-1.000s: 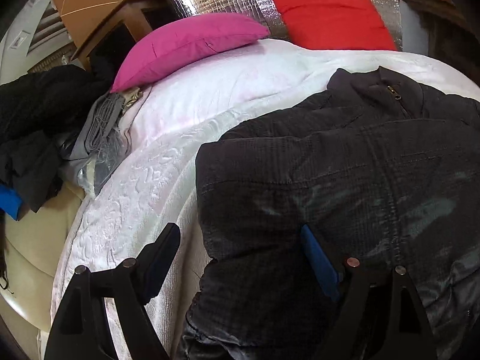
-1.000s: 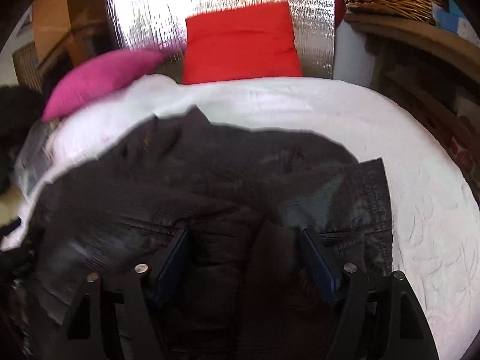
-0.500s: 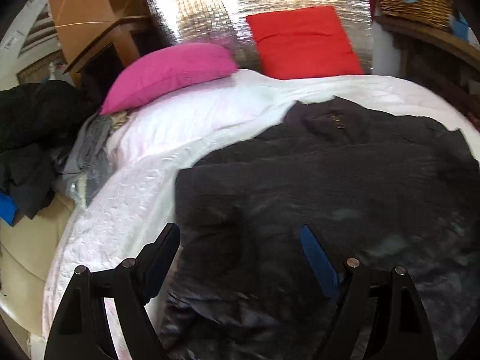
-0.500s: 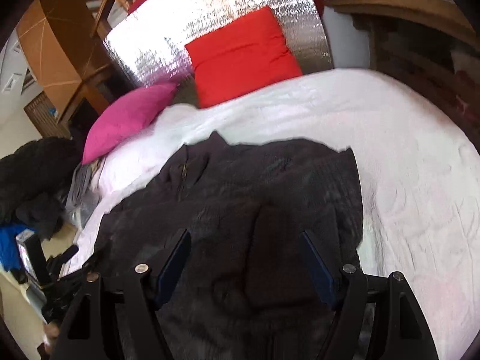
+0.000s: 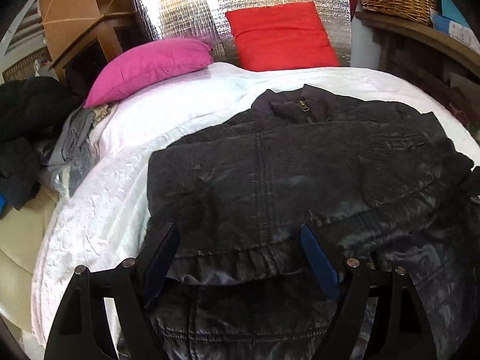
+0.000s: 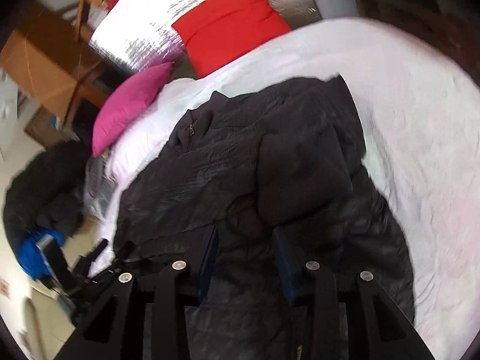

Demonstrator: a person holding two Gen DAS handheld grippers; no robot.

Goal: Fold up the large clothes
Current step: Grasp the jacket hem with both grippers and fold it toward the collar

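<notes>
White bed (image 5: 99,198) bears jacket (image 5: 300,174), spread ahead of both grippers. We find left gripper (image 5: 240,255) gaping, empty; right gripper (image 6: 244,249) closing over hem. Folding barely begun.

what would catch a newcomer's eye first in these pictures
A big dark jacket lies spread across the white bed, zip and collar toward the headboard. Behind it, a red cushion leans against the shiny silver headboard, with a pink pillow to its left. Dark clothes are heaped off the bed's left edge.
</notes>
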